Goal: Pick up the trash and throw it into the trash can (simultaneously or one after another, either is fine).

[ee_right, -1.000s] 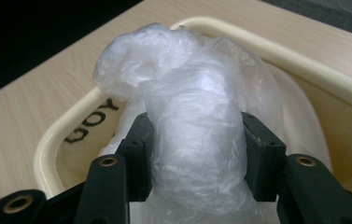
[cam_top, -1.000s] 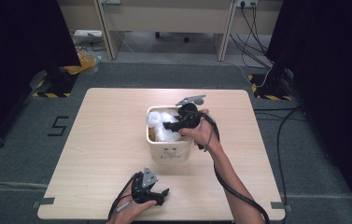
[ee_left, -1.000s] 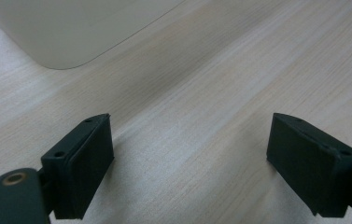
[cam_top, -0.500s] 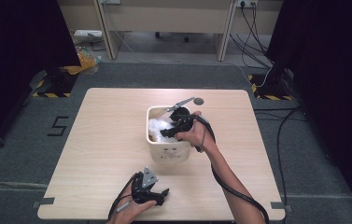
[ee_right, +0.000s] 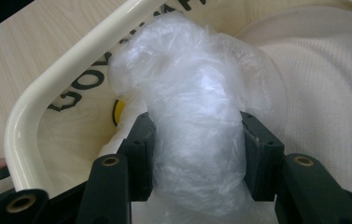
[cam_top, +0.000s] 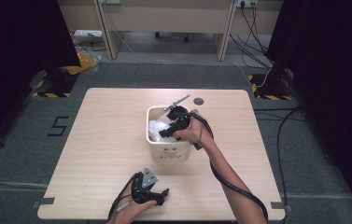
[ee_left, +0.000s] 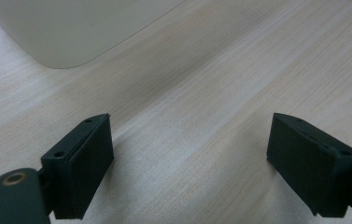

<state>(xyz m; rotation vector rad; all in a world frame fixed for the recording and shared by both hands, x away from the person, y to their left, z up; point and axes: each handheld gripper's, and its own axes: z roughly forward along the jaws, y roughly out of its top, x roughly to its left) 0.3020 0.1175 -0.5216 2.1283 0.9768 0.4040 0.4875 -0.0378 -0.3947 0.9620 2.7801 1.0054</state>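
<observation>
A cream bin [cam_top: 166,151] stands in the middle of the table. My right gripper [cam_top: 164,133] reaches into its mouth from the right. Its pads are shut on a crumpled clear plastic bag [ee_right: 197,126], and white plastic [cam_top: 157,127] bulges inside the bin. The bin's rim [ee_right: 47,86] curves round at the left, with black lettering on the inner wall. My left gripper [cam_top: 160,196] lies low near the table's front edge, jaws wide apart. Bare wood shows between the left gripper [ee_left: 190,158] pads, and the bin's lower corner [ee_left: 66,32] stands just beyond.
A small dark round disc [cam_top: 198,101] sits in the tabletop behind the bin. The light wooden table [cam_top: 103,140] has bare room to the left and right of the bin. A white cloth-like surface [ee_right: 323,93] lies inside the bin at the right.
My right gripper has tipped further down into the bin and shifted slightly toward the left. The left gripper has kept still.
</observation>
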